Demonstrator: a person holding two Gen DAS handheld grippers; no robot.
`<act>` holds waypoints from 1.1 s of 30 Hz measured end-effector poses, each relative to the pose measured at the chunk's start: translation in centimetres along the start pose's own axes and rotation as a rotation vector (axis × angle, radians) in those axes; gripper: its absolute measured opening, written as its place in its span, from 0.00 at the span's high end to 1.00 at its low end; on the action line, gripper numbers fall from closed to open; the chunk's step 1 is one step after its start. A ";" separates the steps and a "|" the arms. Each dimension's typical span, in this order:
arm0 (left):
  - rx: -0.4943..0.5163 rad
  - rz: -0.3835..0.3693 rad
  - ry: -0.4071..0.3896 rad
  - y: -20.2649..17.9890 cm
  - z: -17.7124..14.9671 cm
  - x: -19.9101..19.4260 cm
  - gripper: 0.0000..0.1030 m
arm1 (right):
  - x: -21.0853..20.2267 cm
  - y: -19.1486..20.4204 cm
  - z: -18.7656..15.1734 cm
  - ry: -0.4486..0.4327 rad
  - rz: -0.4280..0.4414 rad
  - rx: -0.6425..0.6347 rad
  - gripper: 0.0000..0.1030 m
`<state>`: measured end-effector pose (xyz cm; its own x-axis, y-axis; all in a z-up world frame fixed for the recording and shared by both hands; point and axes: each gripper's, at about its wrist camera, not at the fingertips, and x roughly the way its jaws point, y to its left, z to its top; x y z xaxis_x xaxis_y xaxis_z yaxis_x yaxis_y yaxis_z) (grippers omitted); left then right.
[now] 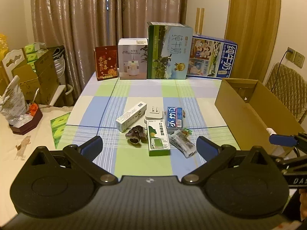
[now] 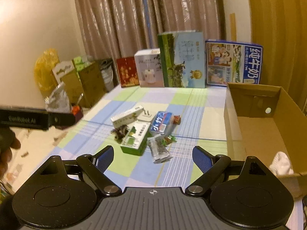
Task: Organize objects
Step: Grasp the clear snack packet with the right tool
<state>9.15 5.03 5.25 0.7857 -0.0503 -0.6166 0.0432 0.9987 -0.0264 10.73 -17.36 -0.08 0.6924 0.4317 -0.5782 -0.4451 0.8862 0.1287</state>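
Checked cloth in pale blue, green and white covers the table [image 1: 134,92], its weave crossed by thin dark lines. Near the middle lies a loose huddle of small things. A flat green-and-white spray box [image 1: 158,137] lies nearest, glossy card with sharp corners. Touching its left side is a dark, crumpled scrunchie [image 1: 135,134], soft and puckered. Behind that a long white carton [image 1: 130,116] lies at a slant, and beside it a rounded white plug [image 1: 154,114] of smooth plastic with two metal prongs upward. A blue tissue pack [image 1: 175,119] lies right of the plug, shiny film wrapper. In front of it is a crinkled clear sachet [image 1: 182,141] with dark print, and a small green candy [image 1: 187,131] beside it.

To the right stands an open cardboard box [image 1: 249,113], plain brown corrugated walls; the right wrist view shows a white cloth [image 2: 282,163] inside at its near corner.

Both tools hover short of the pile, touching nothing. The left gripper [image 1: 149,145] has its jaws spread wide and empty, blue ribbed pads facing inward. The right gripper [image 2: 152,156] is likewise wide and empty.

Tall printed cartons [image 1: 168,51] line the far edge before shimmering beige curtains [image 1: 96,19].
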 end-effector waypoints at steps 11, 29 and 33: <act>0.014 -0.009 0.076 1.5 -0.6 9.9 0.08 | 11.4 -1.5 -1.3 0.137 0.026 -0.085 0.33; 0.003 -0.069 0.102 1.9 -3.5 18.5 0.10 | 21.6 -2.0 -2.5 0.182 0.054 -0.208 0.53; 0.027 -0.093 0.113 1.6 -3.5 19.2 0.19 | 21.9 -2.5 -2.7 0.184 0.051 -0.199 0.62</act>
<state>22.19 5.63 -9.39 0.7031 -0.1406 -0.6970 0.1307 0.9891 -0.0676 25.47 -10.58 -15.23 0.5596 0.4205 -0.7142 -0.5917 0.8060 0.0109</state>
